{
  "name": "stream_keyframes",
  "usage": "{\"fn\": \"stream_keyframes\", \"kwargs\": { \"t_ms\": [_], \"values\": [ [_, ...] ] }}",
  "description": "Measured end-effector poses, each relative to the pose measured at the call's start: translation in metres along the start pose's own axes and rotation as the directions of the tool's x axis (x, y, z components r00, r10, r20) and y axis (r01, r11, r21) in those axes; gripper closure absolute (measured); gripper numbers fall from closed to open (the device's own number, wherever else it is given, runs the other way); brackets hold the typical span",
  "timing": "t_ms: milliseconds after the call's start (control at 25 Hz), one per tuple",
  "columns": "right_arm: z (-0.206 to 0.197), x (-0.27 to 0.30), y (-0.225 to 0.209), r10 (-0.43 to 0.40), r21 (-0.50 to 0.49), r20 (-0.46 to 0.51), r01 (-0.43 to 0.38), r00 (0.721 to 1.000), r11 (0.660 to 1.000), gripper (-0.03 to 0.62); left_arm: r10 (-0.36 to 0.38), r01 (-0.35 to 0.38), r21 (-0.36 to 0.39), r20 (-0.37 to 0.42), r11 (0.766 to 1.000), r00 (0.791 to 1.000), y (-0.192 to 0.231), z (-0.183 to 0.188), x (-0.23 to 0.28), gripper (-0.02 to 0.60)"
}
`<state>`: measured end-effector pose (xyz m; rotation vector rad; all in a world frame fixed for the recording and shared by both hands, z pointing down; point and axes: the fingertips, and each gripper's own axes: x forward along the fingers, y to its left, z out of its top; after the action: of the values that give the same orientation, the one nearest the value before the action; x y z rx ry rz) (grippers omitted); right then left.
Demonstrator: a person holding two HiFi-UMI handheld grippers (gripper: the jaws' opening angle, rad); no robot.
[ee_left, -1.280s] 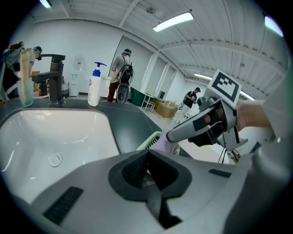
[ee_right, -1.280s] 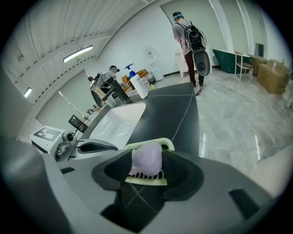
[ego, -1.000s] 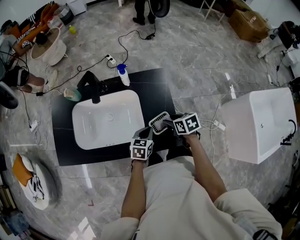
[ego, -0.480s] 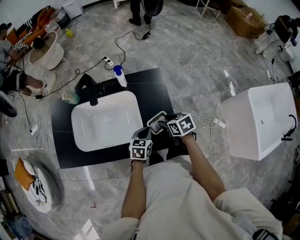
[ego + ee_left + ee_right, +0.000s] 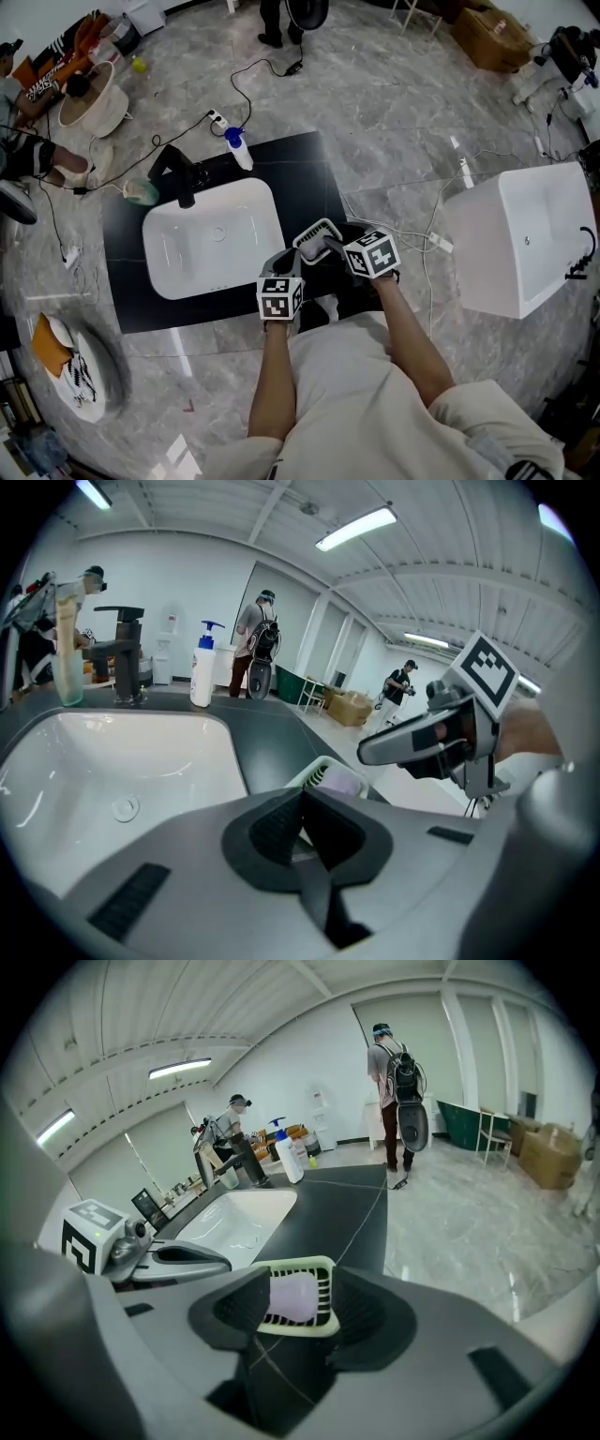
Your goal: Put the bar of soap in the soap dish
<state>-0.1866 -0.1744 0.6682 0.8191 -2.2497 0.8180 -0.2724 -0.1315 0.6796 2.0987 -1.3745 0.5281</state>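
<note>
Nothing of note has moved since the earlier frames: both grippers and the dish keep their places, and only the viewpoint has drifted slightly

1. Right gripper [image 5: 302, 1279]: jaws stand moderately apart and hold nothing. The soap dish [image 5: 295, 1328] shows between them. The left gripper view shows this gripper raised clear above the dish, so I judge there is no contact.

2. Left gripper [image 5: 302, 794]: jaws brought together, nothing between them. It is held just beside the dish on the sink side.

3. Bar of soap [image 5: 292, 1299]: a pale lilac bar lying flat inside the slotted, pale green dish. By appearance the task is complete.

4. Location: the dish sits on the black counter [image 5: 309, 178], between the right rim of the white sink [image 5: 214, 239] and the counter's right edge, toward the front edge.

5. Handling, as a judgement:
   - The bar is likely light and stiff, and slippery if at all damp.
   - Hard pads could mark its surface.
   - If it needs reseating, take it across the two long sides at mid-length with modest pressure.
   - The dish looks like thin plastic and would probably slide on the polished counter if nudged
</note>
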Motion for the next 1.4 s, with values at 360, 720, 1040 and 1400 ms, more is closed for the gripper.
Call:
{"fn": "stream_keyframes", "kwargs": {
  "t_ms": [360, 720, 1040, 1400],
  "values": [
    [0.020, -0.003, -0.006, 0.005, -0.093, 0.020, -0.003, 1.000, 0.996, 0.396, 0.131, -0.130, -0.015, 0.046, 0.991, 0.990, 0.008, 0.031, -0.013, 0.575],
    [0.052, -0.017, 0.012, 0.093, -0.157, 0.122, -0.073, 0.988, 0.985, 0.396, 0.253, -0.249, -0.054, 0.093, 0.967, 0.963, 0.002, 0.044, -0.038, 0.575],
    [0.050, -0.042, 0.028, 0.159, -0.231, 0.162, -0.119, 0.974, 0.966, 0.408, 0.357, -0.347, -0.093, 0.143, 0.933, 0.923, -0.012, 0.054, -0.063, 0.575],
    [0.025, -0.072, 0.026, 0.182, -0.248, 0.177, -0.135, 0.967, 0.959, 0.439, 0.417, -0.406, -0.100, 0.150, 0.908, 0.896, -0.051, 0.041, -0.081, 0.575]
  ]
}}
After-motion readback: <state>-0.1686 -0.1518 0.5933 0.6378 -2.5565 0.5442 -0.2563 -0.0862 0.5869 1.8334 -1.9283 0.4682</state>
